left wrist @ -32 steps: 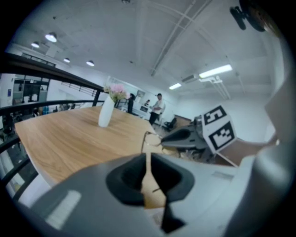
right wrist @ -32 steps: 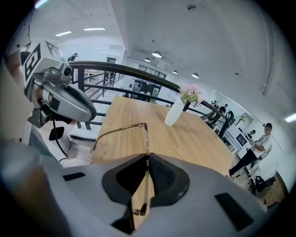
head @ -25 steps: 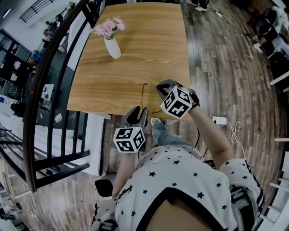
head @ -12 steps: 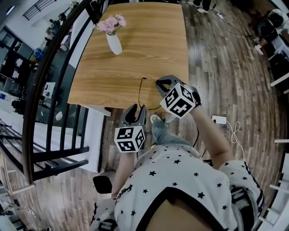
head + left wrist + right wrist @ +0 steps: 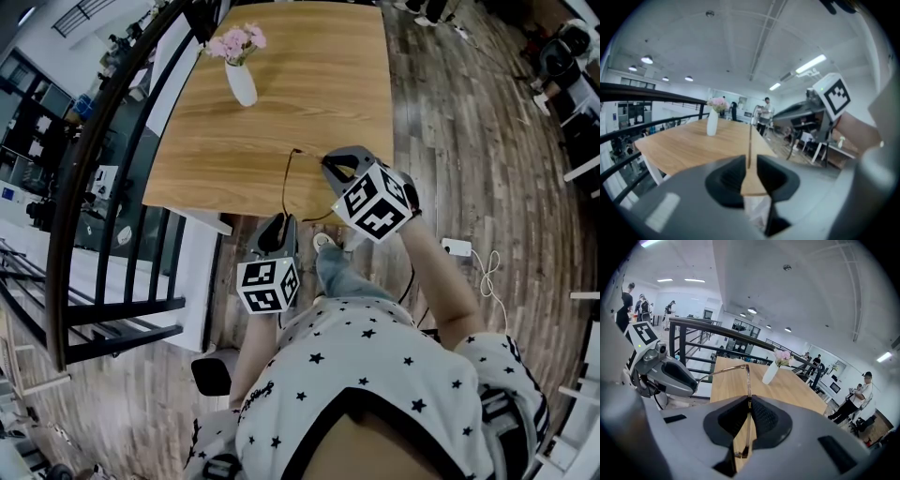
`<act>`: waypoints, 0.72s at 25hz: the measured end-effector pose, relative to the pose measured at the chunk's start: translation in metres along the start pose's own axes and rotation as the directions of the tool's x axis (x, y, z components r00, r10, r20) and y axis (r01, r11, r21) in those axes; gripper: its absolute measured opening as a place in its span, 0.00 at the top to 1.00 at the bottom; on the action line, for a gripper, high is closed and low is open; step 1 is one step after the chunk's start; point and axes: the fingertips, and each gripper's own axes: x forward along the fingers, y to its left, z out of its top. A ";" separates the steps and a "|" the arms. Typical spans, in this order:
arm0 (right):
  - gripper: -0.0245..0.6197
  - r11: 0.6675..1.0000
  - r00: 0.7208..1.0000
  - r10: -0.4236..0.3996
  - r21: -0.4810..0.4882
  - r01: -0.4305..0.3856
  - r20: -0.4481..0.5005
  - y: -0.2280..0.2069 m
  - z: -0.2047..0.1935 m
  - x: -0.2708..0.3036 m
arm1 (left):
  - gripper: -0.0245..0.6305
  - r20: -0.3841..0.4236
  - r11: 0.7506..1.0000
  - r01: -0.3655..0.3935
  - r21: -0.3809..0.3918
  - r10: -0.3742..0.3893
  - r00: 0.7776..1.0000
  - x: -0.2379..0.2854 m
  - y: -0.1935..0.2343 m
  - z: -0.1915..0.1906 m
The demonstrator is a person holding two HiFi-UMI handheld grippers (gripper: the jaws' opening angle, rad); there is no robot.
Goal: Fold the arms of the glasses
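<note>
Thin-rimmed glasses (image 5: 285, 183) hang over the near edge of the wooden table (image 5: 319, 75). My right gripper (image 5: 325, 162) is shut on their front frame, which runs straight up between its jaws in the right gripper view (image 5: 748, 380). One arm (image 5: 722, 370) sticks out sideways from the hinge toward my left gripper (image 5: 696, 380). In the left gripper view that arm (image 5: 749, 136) stands between the jaws of my left gripper (image 5: 750, 161). Those jaws are closing, and a gap still shows on each side of the arm. The left gripper (image 5: 281, 221) sits just off the table's edge.
A white vase of pink flowers (image 5: 241, 82) stands at the far left of the table. A black railing (image 5: 103, 187) runs along the left. A white power strip (image 5: 457, 247) with a cable lies on the plank floor at right. People stand far off.
The right gripper has risen with the glasses and moved slightly over the table. The left gripper's fingers stand closer together than before, around the arm's end.
</note>
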 end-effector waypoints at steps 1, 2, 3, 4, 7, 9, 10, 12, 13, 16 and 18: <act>0.93 1.000 1.000 -0.002 0.000 0.002 0.004 0.000 0.002 -0.001 | 0.86 0.002 1.000 -0.004 0.002 0.004 1.000 -0.001 0.001 0.001; 0.93 1.000 1.000 -0.003 0.000 0.003 0.008 0.001 0.004 -0.002 | 0.86 0.004 1.000 -0.007 0.004 0.007 1.000 -0.002 0.001 0.001; 0.93 1.000 1.000 -0.005 0.001 0.005 0.011 0.001 0.005 -0.003 | 0.87 0.005 1.000 -0.010 0.006 0.010 1.000 -0.003 0.001 0.002; 0.93 1.000 1.000 -0.006 0.003 0.006 0.014 0.001 0.006 -0.004 | 0.88 0.006 1.000 -0.012 0.009 0.012 1.000 -0.004 0.001 0.002; 0.93 1.000 1.000 -0.004 0.010 0.004 0.024 0.001 0.010 -0.007 | 0.91 0.009 1.000 -0.018 0.014 0.017 1.000 -0.006 0.001 0.003; 0.93 1.000 1.000 -0.001 0.011 0.001 0.030 0.001 0.010 -0.009 | 0.92 0.011 1.000 -0.018 0.016 0.018 1.000 -0.006 -0.002 0.004; 0.93 1.000 1.000 -0.001 0.011 0.001 0.031 0.001 0.011 -0.010 | 0.92 0.012 1.000 -0.017 0.018 0.017 1.000 -0.005 -0.003 0.005; 0.93 1.000 0.999 -0.002 0.011 0.001 0.033 0.001 0.011 -0.012 | 0.92 0.013 1.000 -0.014 0.021 0.014 1.000 -0.006 -0.005 0.006; 0.93 1.000 0.999 -0.002 0.011 0.002 0.034 0.001 0.012 -0.013 | 0.92 0.013 1.000 -0.012 0.022 0.012 1.000 -0.007 -0.006 0.006; 0.93 1.000 0.999 -0.005 0.010 0.004 0.036 0.001 0.014 -0.013 | 0.92 0.013 1.000 -0.004 0.025 0.004 1.000 -0.008 -0.009 0.008; 0.93 1.000 0.999 -0.008 0.011 0.007 0.039 0.002 0.015 -0.014 | 0.92 0.011 1.000 0.006 0.029 -0.006 1.000 -0.009 -0.011 0.008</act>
